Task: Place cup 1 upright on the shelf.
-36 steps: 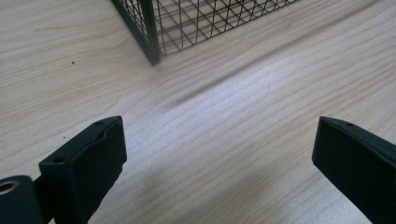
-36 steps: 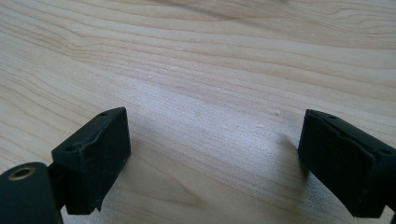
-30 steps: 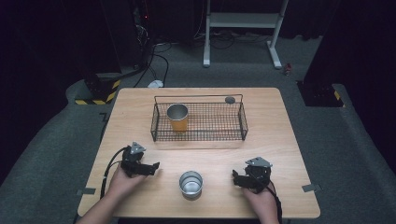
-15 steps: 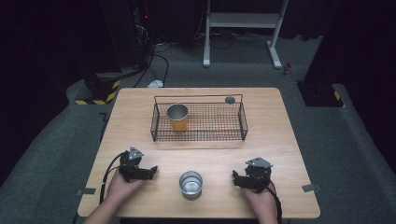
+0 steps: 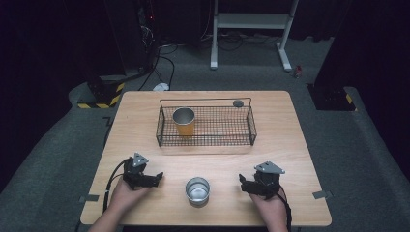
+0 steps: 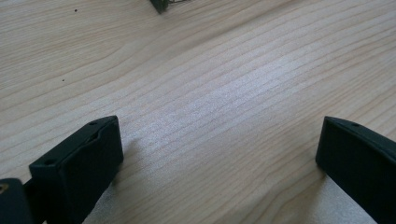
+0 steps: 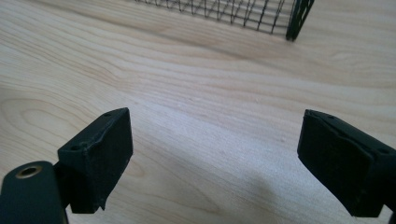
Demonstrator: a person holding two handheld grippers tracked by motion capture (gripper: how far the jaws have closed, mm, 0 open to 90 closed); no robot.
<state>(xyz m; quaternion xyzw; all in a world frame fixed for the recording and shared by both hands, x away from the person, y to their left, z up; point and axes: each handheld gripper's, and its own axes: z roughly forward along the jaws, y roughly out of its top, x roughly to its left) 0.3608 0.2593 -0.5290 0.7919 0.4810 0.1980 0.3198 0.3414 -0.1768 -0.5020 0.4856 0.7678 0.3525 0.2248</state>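
A: High view first. What is on the table [image 5: 145, 121]?

B: A black wire basket [image 5: 251, 126] stands towards the far edge, abt the middle. Inside, at its left end, an orange cup [image 5: 184, 122] stands upright. A small dark round thing [image 5: 238, 103] lies just behind the basket's far right corner. A metal cup [image 5: 197, 190] stands upright near the front edge, abt the middle, and is empty.

A: And the grippers?

B: Left gripper [image 5: 153, 178] rests at the front left, right gripper [image 5: 242, 182] at the front right. The metal cup is between them; neither touches it.

A: Left gripper view?

B: Both black jaws stand wide apart, w/ bare wood between them. They have just been opening. A small dark corner shows at the top edge; I cannot tell what it is.

A: Right gripper view?

B: Jaws also wide apart, nothing between, only wood. The basket's corner is ahead, well apart.
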